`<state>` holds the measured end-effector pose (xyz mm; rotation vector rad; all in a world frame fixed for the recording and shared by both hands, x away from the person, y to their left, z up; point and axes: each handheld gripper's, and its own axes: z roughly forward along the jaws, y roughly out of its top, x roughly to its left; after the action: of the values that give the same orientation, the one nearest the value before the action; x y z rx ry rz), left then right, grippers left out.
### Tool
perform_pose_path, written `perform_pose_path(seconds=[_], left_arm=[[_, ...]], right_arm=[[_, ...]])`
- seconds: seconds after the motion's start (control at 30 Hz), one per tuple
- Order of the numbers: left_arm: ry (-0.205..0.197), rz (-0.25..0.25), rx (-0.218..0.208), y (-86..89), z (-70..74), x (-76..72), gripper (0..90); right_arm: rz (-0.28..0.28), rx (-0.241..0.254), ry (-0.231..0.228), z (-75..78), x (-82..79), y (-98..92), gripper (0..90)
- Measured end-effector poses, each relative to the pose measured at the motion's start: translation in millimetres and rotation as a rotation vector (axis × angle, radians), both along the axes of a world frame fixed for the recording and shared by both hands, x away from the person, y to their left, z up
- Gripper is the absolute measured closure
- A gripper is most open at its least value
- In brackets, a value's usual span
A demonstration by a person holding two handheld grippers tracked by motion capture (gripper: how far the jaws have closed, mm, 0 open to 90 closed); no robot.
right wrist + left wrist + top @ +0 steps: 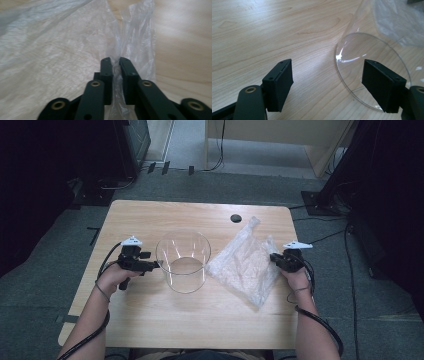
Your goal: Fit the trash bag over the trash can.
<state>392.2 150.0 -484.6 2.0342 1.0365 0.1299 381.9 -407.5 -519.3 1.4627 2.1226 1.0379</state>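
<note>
Clamped on a bunched fold of the crinkled clear plastic bag (75, 50), my right gripper (115, 65) has its two black jaws almost together, with a thin twist of film pinched between them. My left gripper (327, 85) stands released, jaws wide apart with bare wood between them, nothing pressed by either pad.

Taking the clear round glass-like container (183, 261) as my landmark, I go from the biggest thing down. It stands upright on the light wooden table with rounded corners (150, 215), roughly at the middle of the tabletop.

Next in size is the plastic bag (243, 262), lying flat and rumpled just beside the container on its right, one edge close to the container's wall; whether they touch I cannot tell. Its far tip points away from the container toward the table's back edge.

My right gripper (274, 258) holds the bag's edge on the side away from the container. My left gripper (156, 265) sits just beside the container's left wall, its tips close to the glass. In the left gripper view the container's round base (372, 72) lies partly behind the right-hand jaw.

A small dark round hole (235, 218) sits in the table beyond the container, toward the back right.
</note>
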Motion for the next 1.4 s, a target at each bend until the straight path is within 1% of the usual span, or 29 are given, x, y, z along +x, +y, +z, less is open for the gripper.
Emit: perform_pose_path(seconds=[0.03, 0.1, 0.13, 0.17, 0.2, 0.27, 0.3, 0.4, 0.5, 0.7, 0.77, 0.83, 0.97, 1.0, 1.2, 1.37, 1.4], left_arm=[[0.002, 0.001, 0.0, 0.0, 0.0, 0.2, 24.8], [0.01, 0.007, -0.005, -0.1, -0.5, 0.5, 24.8], [0.012, 0.01, -0.005, -0.4, -0.6, 0.5, 24.8], [0.012, 0.014, -0.003, -0.8, -0.3, 0.5, 24.8], [0.01, 0.016, 0.0, -1.1, 0.0, 0.5, 24.8], [0.007, 0.028, -0.002, -2.1, 1.0, 1.0, 24.8], [0.006, 0.035, -0.004, -2.2, 1.2, 1.4, 24.8], [0.022, 0.068, -0.024, -3.5, 1.6, 2.4, 24.8], [0.029, 0.077, -0.021, -4.4, 2.1, 2.2, 24.9], [0.048, 0.091, -0.029, -9.6, 2.3, 2.6, 24.8], [0.041, 0.086, -0.025, -11.2, 2.5, 2.8, 24.9], [0.032, 0.084, -0.017, -12.8, 3.2, 2.8, 24.9], [0.013, 0.075, -0.008, -16.1, 4.6, 2.9, 24.9], [0.008, 0.071, -0.005, -16.5, 4.8, 2.9, 24.9], [-0.001, 0.062, 0.001, -21.3, 5.7, 3.3, 24.9], [-0.008, 0.061, 0.007, -24.6, 6.4, 3.0, 24.9], [-0.006, 0.061, 0.009, -25.5, 6.8, 2.8, 24.9]], right_arm=[[0.011, 0.026, 0.041, 2.1, 2.6, 1.8, 85.8], [0.039, -0.001, 0.074, 5.9, 5.8, 6.3, 87.8], [0.039, -0.004, 0.087, 7.3, 7.6, 7.6, 88.4], [0.027, 0.015, 0.098, 8.1, 8.6, 8.2, 88.7], [0.017, 0.052, 0.103, 10.9, 9.9, 8.9, 88.8], [0.018, 0.077, 0.082, 17.7, 11.2, 10.9, 89.0], [0.026, 0.084, 0.061, 23.5, 11.7, 13.0, 89.0], [0.04, 0.101, 0.017, 35.4, 11.2, 18.0, 88.9], [0.049, 0.115, -0.012, 45.3, 10.9, 23.1, 88.9], [0.083, 0.118, -0.042, 57.9, 10.6, 33.4, 88.9], [0.089, 0.128, -0.051, 62.5, 9.8, 36.7, 88.9], [0.101, 0.131, -0.067, 67.9, 9.0, 39.7, 88.9], [0.111, 0.139, -0.084, 77.6, 7.7, 44.2, 88.9], [0.118, 0.138, -0.092, 79.5, 7.8, 45.2, 88.9], [0.138, 0.132, -0.103, 90.0, 7.4, 54.1, 88.9], [0.17, 0.119, -0.133, 102.2, 5.2, 62.8, 88.8], [0.177, 0.118, -0.145, 105.4, 4.8, 64.8, 88.8]])
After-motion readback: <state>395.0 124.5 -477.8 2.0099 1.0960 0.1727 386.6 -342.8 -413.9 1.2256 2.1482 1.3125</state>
